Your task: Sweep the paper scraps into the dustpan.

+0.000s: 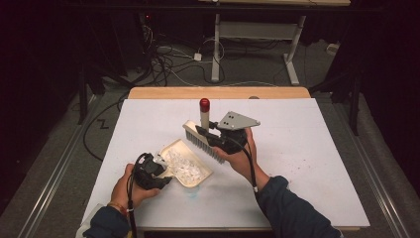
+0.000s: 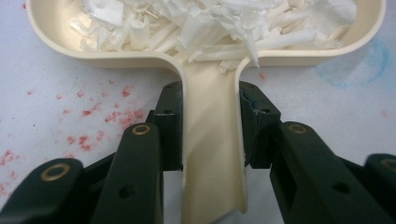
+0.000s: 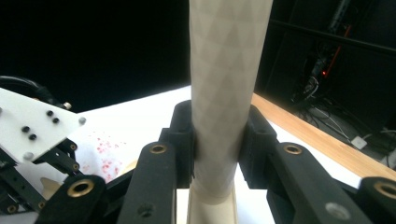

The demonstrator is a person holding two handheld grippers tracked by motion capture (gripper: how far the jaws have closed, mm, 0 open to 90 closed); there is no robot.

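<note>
A cream dustpan (image 1: 195, 177) rests on the white table near its middle, heaped with white paper shreds (image 1: 184, 167). My left gripper (image 1: 157, 174) is shut on the dustpan's handle (image 2: 212, 154), a jaw on each side; the shreds (image 2: 210, 23) lie just ahead in the pan (image 2: 56, 37). A hand brush (image 1: 200, 141) with pale bristles and a cream handle ending in a red tip (image 1: 204, 104) is held above the table, just behind the pan. My right gripper (image 1: 210, 133) is shut on the brush handle (image 3: 224, 93), which stands upright between its jaws.
The white table sheet (image 1: 307, 148) carries small red specks (image 2: 88, 112) near the pan and a faint blue smudge (image 2: 369, 60). A wooden table edge (image 1: 218, 92) runs along the far side. Cables and desk legs (image 1: 216, 49) stand on the floor beyond.
</note>
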